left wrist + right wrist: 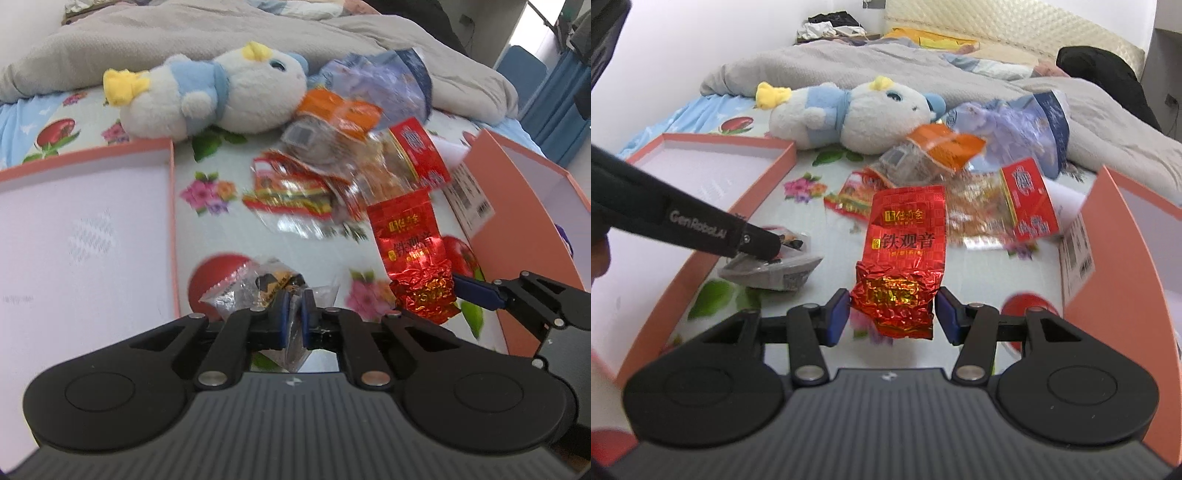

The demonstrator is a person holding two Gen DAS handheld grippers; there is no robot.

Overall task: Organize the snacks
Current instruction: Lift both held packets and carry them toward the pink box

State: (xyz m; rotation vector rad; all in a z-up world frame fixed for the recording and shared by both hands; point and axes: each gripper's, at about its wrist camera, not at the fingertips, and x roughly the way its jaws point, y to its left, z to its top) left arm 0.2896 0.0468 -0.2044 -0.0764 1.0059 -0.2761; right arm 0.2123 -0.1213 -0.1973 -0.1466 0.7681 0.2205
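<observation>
- The small clear plastic snack packet with a dark and yellow print (275,291) sat pinched between the pressed-together blue pads of the left gripper (294,317), just right of the shallow pink cardboard lid (173,206) lying on the left of the flowered bedsheet (221,173).
- The crinkled red foil tea pouch (903,258) lay between the spread pads of the right gripper (892,314); whether the pads actually pressed its lower end I could not tell, as narrow gaps seemed to show on both sides.
- To do this step well, I judged the left packet should be carried level over a pink box wall and let go only once fully inside, since thin film slips easily.
- The right gripper would want to close on the pouch's thick crumpled base, not its flat top, for a firmer hold.
- The deep pink cardboard box (1123,221) stood at the right, close to the pouch.
- Readable writing: the pouch bore "铁观音" in dark characters, with a gold-lettered line above too small to be sure of; the left gripper's arm read "GenRobot.AI".
- Further off lay a heap of red, orange and clear snack wrappers (942,162), their print blurred.
- Beyond them rested a white and blue plush toy (849,114) against a grey quilt (798,62).
</observation>
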